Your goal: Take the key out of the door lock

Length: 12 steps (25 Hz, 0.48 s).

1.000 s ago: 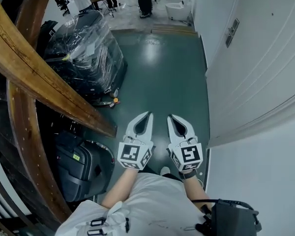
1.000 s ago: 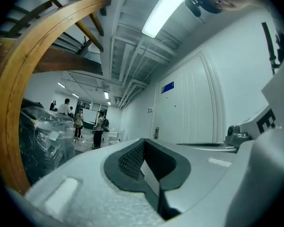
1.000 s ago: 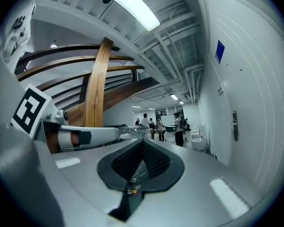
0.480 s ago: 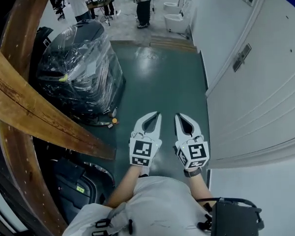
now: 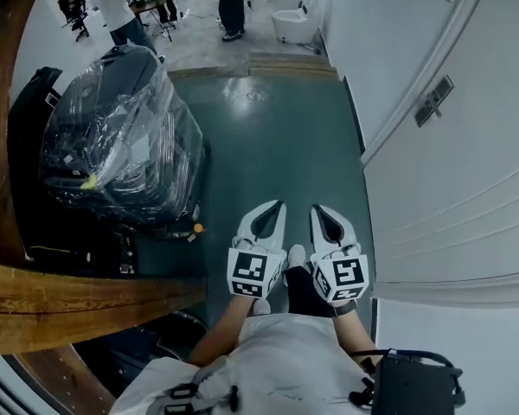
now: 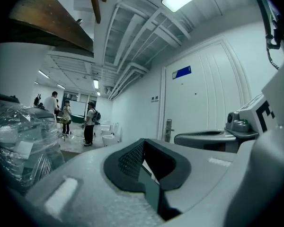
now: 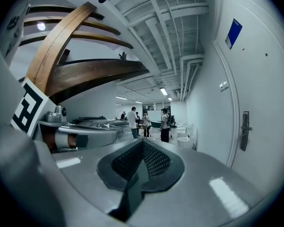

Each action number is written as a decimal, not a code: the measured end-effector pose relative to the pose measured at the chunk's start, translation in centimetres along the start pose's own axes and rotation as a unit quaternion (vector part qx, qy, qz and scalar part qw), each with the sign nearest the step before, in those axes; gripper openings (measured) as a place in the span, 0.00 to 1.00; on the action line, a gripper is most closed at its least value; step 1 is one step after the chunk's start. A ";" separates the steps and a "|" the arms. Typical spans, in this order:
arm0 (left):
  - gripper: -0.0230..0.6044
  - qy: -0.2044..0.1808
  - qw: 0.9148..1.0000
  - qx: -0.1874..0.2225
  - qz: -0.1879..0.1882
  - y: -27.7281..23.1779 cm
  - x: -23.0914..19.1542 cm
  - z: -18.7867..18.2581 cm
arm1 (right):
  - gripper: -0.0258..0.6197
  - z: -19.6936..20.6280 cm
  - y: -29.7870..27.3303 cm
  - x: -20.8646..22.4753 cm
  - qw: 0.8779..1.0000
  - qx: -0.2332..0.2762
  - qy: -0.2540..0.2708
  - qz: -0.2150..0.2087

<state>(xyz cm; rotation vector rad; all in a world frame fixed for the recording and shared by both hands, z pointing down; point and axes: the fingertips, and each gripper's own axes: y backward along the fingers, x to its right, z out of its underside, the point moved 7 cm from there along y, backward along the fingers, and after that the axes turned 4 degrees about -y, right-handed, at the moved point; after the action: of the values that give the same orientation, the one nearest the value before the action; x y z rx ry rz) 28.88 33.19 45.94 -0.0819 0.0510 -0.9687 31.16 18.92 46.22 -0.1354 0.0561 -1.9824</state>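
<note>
Where the key sits: we cannot make out a key from here; it should be in the lock plate [image 5: 436, 100] on the white door [image 5: 450, 188], upper right of the head view, well apart from both claws.
How it will handle: we judge it small, light, stiff, slick metal; pinch the flat bow and pull straight out.
Left gripper [image 5: 277, 206]: jaws pressed together on nothing, lower centre.
Right gripper [image 5: 318, 209]: jaws together too, empty, just beside the left one.
Next: we must reach the door and part one claw's jaws.
Around: green floor [image 5: 277, 137], plastic-wrapped machine [image 5: 121, 137] at left.
</note>
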 end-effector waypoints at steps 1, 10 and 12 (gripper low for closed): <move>0.04 0.000 1.000 0.002 -0.005 -1.5 -0.8 0.0 | 0.05 -0.2 -1.4 1.2 1.000 0.005 0.000 0.005; 0.04 -0.023 0.995 0.035 -0.085 -15.3 -8.2 -5.7 | 0.05 -7.0 -17.0 14.2 0.997 0.074 -0.004 -0.002; 0.04 -0.045 0.993 0.046 -0.095 -18.4 -10.3 -6.8 | 0.05 -7.9 -20.4 16.2 0.997 0.079 -0.002 -0.004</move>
<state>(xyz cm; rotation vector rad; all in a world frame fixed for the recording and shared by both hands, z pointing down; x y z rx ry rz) 7.40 31.04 40.95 -0.0467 -0.0856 -1.1546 5.20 12.21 41.63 -0.0377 -0.1047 -1.9861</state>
